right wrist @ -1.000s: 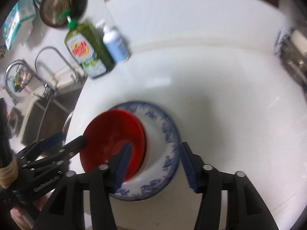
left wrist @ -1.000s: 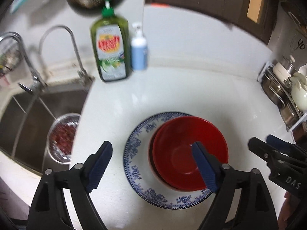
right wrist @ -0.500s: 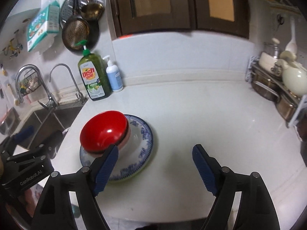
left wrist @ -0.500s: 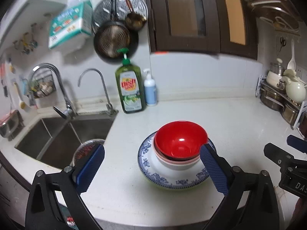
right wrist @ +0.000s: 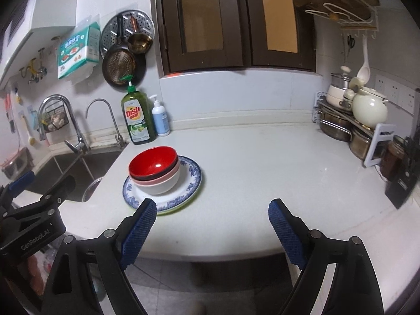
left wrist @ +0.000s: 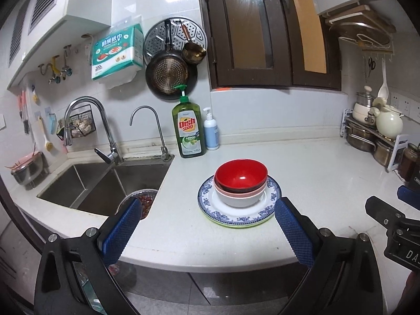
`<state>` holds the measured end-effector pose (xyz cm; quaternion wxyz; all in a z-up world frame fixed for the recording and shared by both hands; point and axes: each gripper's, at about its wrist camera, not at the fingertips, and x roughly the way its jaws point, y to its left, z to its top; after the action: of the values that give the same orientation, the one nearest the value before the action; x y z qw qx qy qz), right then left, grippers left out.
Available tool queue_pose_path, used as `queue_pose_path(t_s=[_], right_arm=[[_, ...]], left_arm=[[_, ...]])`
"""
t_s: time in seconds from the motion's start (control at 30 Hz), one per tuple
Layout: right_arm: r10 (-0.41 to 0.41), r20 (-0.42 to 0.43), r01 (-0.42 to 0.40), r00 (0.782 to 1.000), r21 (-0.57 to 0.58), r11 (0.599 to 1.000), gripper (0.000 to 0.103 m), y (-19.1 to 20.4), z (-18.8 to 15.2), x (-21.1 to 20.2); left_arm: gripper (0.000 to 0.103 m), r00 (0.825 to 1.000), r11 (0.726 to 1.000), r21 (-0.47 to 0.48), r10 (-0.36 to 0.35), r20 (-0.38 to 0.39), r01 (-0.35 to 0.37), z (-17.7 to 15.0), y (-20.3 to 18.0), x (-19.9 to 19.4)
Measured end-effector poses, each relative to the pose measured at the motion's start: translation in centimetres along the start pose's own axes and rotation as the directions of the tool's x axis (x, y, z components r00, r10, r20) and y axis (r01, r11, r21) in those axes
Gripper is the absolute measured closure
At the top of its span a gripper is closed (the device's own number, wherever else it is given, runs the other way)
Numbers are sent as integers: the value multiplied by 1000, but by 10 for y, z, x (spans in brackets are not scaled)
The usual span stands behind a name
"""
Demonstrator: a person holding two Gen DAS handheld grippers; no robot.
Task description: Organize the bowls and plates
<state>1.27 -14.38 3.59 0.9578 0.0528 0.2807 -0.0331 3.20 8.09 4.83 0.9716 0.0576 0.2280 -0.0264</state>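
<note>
A red bowl (left wrist: 240, 174) is nested in a pink-rimmed white bowl (left wrist: 239, 198), which stands on a blue-patterned plate (left wrist: 210, 204) with a green plate edge under it. The stack sits on the white counter near the sink. It also shows in the right wrist view: red bowl (right wrist: 152, 161), plate (right wrist: 193, 177). My left gripper (left wrist: 207, 225) is open and empty, held back at the counter's front edge. My right gripper (right wrist: 212, 223) is open and empty, to the right of the stack at the front edge.
A steel sink (left wrist: 105, 181) with a strainer of red food (left wrist: 144, 200) lies left. A green dish soap bottle (left wrist: 187, 131) and a pump bottle (left wrist: 210, 131) stand by the back wall. A rack of pots (right wrist: 351, 120) fills the right corner. The counter (right wrist: 262, 162) stretches between.
Both grippers have pulled back and up from right above the stack to the counter's front edge. The views have tilted from looking down to looking level. The stack has not moved.
</note>
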Motion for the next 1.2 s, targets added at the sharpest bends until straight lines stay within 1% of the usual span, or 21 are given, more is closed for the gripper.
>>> queue_pose_path(t_s=[0.2,0.5,0.9,1.2], right_arm=[[-8,26,8,1000,-4,1000,15,4,-13,-30],[-29,52,28,998,16,999,15,13,-27,-60],[-51,68,50,996,26,998,15,25,-37,-86],[-66,78,65,995,23,998,15,30,-38,-94]], left_arm=[[0,1000,1000,6,-22,9,22,-6,4,-22],[0,998,998,20,-57,12,56,-12,8,-43],[0,996,996,31,-85,23,84,-17,16,-60],[0,995,994,48,-99,28,97,-17,18,-63]])
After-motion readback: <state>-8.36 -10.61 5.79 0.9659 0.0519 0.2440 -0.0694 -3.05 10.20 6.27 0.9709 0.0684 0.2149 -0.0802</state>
